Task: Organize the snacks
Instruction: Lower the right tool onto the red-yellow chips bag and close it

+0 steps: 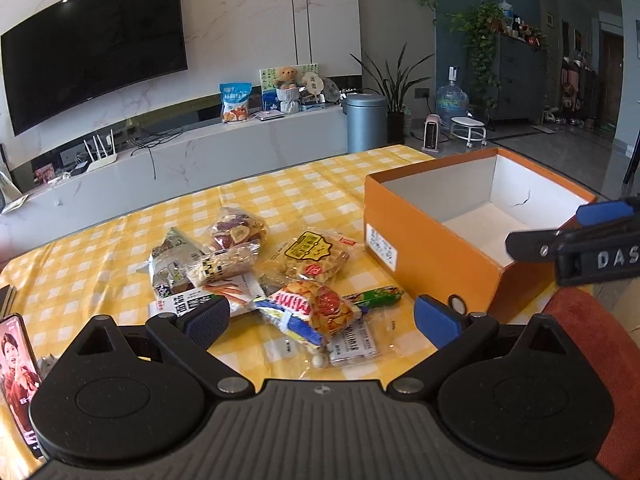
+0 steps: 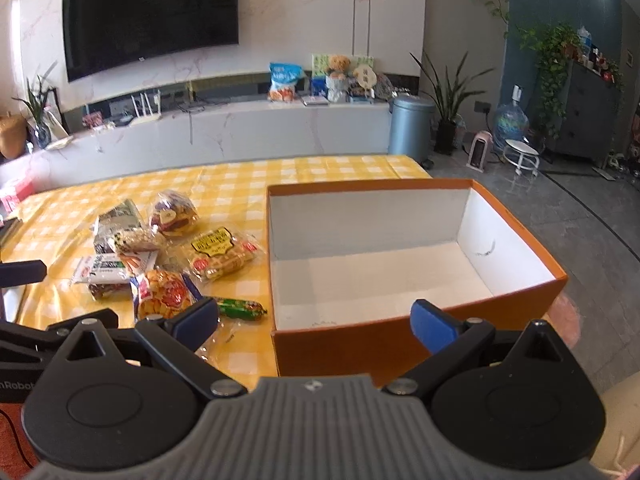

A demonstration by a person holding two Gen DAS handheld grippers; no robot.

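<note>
Several snack packets lie in a loose pile on the yellow checked tablecloth (image 1: 100, 248): a waffle packet (image 1: 312, 258) (image 2: 220, 256), a bag of dried fruit chips (image 1: 238, 230) (image 2: 174, 214), a red-and-orange cracker packet (image 1: 316, 306) (image 2: 166, 294) and a green sausage (image 1: 376, 296) (image 2: 240, 308). An orange box (image 1: 432, 252) (image 2: 400, 344) with a white inside stands empty to their right. My left gripper (image 1: 322, 322) hovers open just short of the cracker packet. My right gripper (image 2: 316, 322) is open in front of the box's near wall, holding nothing.
A lit phone (image 1: 18, 376) lies at the table's near left edge. A red-orange cushion (image 1: 600, 360) sits below the box on the right. Beyond the table are a white TV console (image 1: 240, 140) and a grey bin (image 1: 366, 122).
</note>
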